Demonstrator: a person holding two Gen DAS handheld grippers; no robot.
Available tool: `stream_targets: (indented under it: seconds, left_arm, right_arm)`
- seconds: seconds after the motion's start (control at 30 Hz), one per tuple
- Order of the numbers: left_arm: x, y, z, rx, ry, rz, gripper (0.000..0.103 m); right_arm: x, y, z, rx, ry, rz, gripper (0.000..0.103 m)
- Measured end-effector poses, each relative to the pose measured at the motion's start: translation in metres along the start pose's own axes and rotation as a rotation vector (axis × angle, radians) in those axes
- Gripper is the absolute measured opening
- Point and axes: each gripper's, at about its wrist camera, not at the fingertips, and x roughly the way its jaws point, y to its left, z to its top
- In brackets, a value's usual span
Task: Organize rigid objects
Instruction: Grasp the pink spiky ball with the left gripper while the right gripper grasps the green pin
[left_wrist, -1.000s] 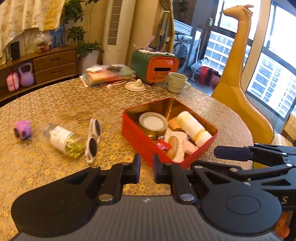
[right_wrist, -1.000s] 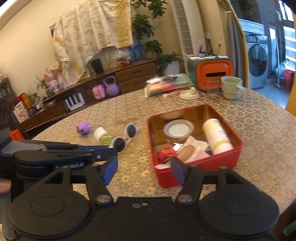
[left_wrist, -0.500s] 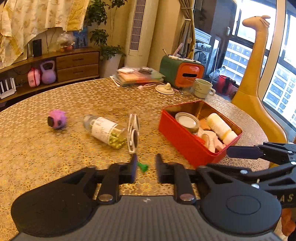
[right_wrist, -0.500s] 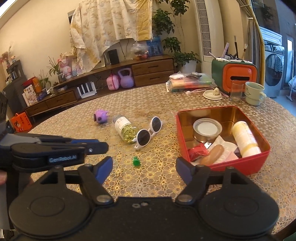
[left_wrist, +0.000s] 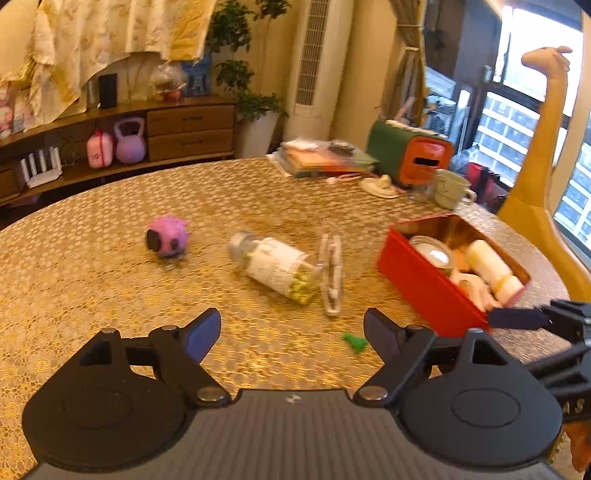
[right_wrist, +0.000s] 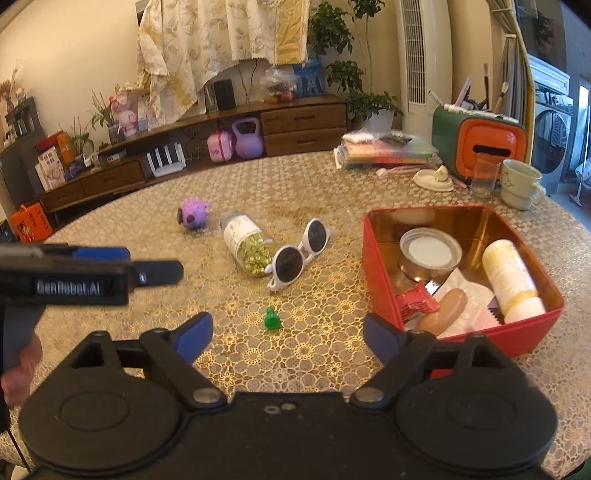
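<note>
- The left gripper (left_wrist: 291, 328) has its jaws spread wide and holds nothing; half a second ago they were nearly pressed together, and the small green piece (left_wrist: 354, 342) now lies on the table (left_wrist: 92, 295) just inside the right-hand finger.
- The right gripper (right_wrist: 286, 332) is likewise spread and empty, as before, with the green piece (right_wrist: 272, 319) on the cloth just ahead of its gap.
- Judgement: the left hand has opened ready for its next pick, so the sorting is only partly done.
- Still loose, further out: white sunglasses (right_wrist: 301, 254) touching a bottle of green-gold beads (right_wrist: 246, 247) lying on its side, and a purple toy (right_wrist: 193, 214) beyond.
- The red tin (right_wrist: 380, 269) stands to the right, open, holding 1 round silver lidded tin (right_wrist: 430, 254), 1 cream bottle (right_wrist: 511, 275), 1 red wrapper (right_wrist: 417, 301), 1 tan oblong piece (right_wrist: 445, 308) and white packets.
</note>
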Motion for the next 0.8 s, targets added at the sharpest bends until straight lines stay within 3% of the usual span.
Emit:
stream_targets:
  seconds: [0.07, 0.2, 0.4, 0.63, 0.8]
  left_arm:
    - [0.007, 0.010, 0.003, -0.025, 0.009, 0.009, 0.085]
    - [0.022, 0.032, 0.010, -0.099, 0.007, 0.042, 0.103]
    - [0.048, 0.063, 0.024, -0.181, -0.029, 0.124, 0.103]
    - [0.092, 0.090, 0.045, -0.167, 0.032, 0.130, 0.103]
    - [0.117, 0.093, 0.052, -0.081, 0.025, 0.181, 0.103]
  right_arm:
    - [0.008, 0.001, 0.000, 0.004, 0.012, 0.005, 0.090]
    - [0.023, 0.008, 0.000, -0.006, 0.029, 0.024, 0.090]
    - [0.041, 0.018, -0.001, -0.055, 0.041, 0.047, 0.086]
    - [0.063, 0.019, -0.003, -0.078, 0.066, 0.029, 0.086]
    - [0.073, 0.023, -0.003, -0.115, 0.075, 0.030, 0.082]
